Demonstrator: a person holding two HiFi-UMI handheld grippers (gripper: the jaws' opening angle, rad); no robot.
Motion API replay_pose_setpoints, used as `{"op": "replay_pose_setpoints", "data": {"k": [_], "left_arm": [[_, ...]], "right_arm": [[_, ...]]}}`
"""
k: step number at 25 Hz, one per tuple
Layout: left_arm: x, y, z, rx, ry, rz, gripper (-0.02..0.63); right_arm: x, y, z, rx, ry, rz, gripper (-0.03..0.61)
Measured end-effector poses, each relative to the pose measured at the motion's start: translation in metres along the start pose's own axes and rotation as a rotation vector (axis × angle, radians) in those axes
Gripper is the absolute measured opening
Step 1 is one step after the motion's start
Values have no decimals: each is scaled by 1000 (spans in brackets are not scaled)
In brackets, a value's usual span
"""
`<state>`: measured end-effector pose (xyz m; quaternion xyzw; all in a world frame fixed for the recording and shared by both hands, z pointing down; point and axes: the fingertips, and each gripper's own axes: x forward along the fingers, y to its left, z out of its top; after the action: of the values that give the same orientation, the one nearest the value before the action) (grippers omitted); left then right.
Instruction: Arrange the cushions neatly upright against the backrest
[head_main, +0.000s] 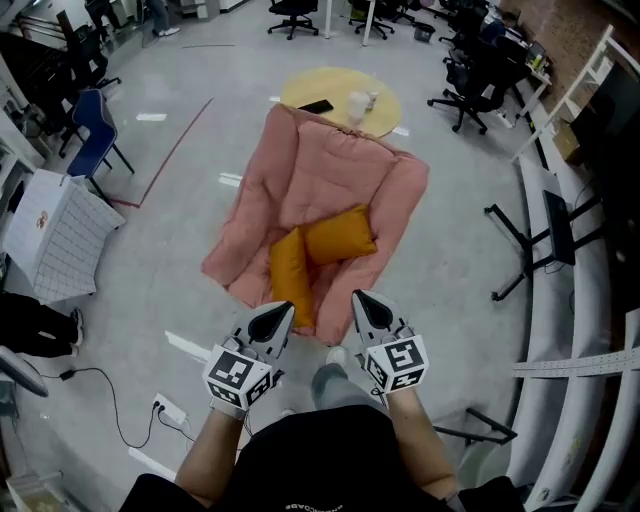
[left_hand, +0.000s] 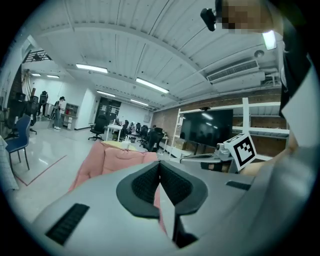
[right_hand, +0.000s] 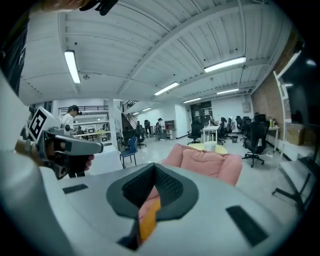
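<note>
left tool (head_main: 279, 316) and right tool (head_main: 366, 305) hovering fully closed, holding nothing, short of armchair (head_main: 250, 215). orange cushions (head_main: 340, 235) lying slumped on its seat. Advising: open wide, pinch top corners, stand them against backrest (head_main: 335, 150).

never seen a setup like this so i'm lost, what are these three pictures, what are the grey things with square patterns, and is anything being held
There is no robot here. A person holds a two-jaw gripper in each hand, and the patterned cubes are part of those grippers. The head view comes from a camera on the person's head, looking down at the left gripper and the right gripper. The other two views come from cameras riding on each gripper, looking along its jaws. Both pairs of jaws are shut and hold nothing. Ahead stands a pink armchair with two orange cushions lying loose on its seat, not yet upright against the backrest. Behind it is a round yellow table.
</note>
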<state>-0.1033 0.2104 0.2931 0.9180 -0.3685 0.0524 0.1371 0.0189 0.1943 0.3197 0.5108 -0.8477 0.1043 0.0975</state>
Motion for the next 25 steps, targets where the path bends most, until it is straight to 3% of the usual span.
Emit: {"op": "replay_pose_setpoints", "data": {"k": [8, 12, 18, 25], "left_arm": [[68, 53, 13, -34, 58, 147, 14], [87, 67, 12, -35, 91, 179, 15], [117, 92, 1, -32, 151, 135, 15], [160, 133, -22, -9, 248, -9, 17]], "right_arm": [[72, -81, 17, 44, 38, 82, 8], [93, -110, 14, 62, 67, 72, 9], [116, -131, 0, 78, 131, 17, 9], [142, -151, -34, 141, 236, -120, 18]]}}
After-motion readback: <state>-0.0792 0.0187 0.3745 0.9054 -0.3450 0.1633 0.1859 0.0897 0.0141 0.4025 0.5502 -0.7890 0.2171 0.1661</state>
